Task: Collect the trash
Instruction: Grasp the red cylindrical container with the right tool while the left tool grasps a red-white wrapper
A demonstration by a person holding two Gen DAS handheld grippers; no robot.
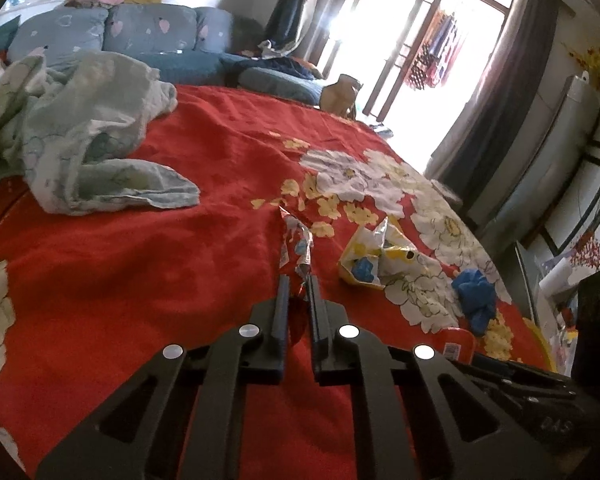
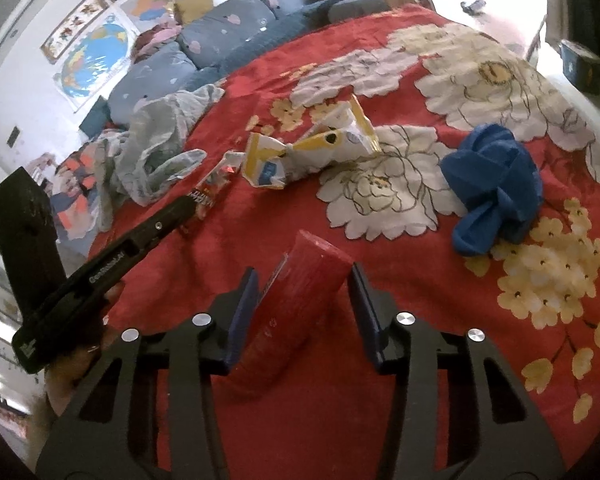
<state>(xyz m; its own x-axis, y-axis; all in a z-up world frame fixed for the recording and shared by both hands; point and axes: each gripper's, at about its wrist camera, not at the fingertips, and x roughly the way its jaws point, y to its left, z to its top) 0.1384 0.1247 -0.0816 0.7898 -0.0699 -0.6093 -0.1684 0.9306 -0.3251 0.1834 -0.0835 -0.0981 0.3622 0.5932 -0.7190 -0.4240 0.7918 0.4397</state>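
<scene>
My left gripper (image 1: pixel 298 280) is shut on a thin crumpled silver-and-red wrapper (image 1: pixel 296 240) that sticks forward from its fingertips over the red floral bedspread (image 1: pixel 180 248). My right gripper (image 2: pixel 302 280) holds a red snack tube (image 2: pixel 300 308) between its jaws, which stand fairly wide around it. A crumpled yellow-and-white snack bag (image 1: pixel 376 258) lies to the right of the wrapper; it also shows in the right wrist view (image 2: pixel 312 152). A crumpled blue cloth (image 2: pixel 496 188) lies to the right on the bed. The left gripper's body (image 2: pixel 140 240) shows at the left of the right wrist view.
A pale green blanket (image 1: pixel 80 128) is bunched at the left of the bed. Blue pillows (image 1: pixel 148 32) line the far side. The bed's right edge drops off toward a window, curtains and a cabinet (image 1: pixel 560 168).
</scene>
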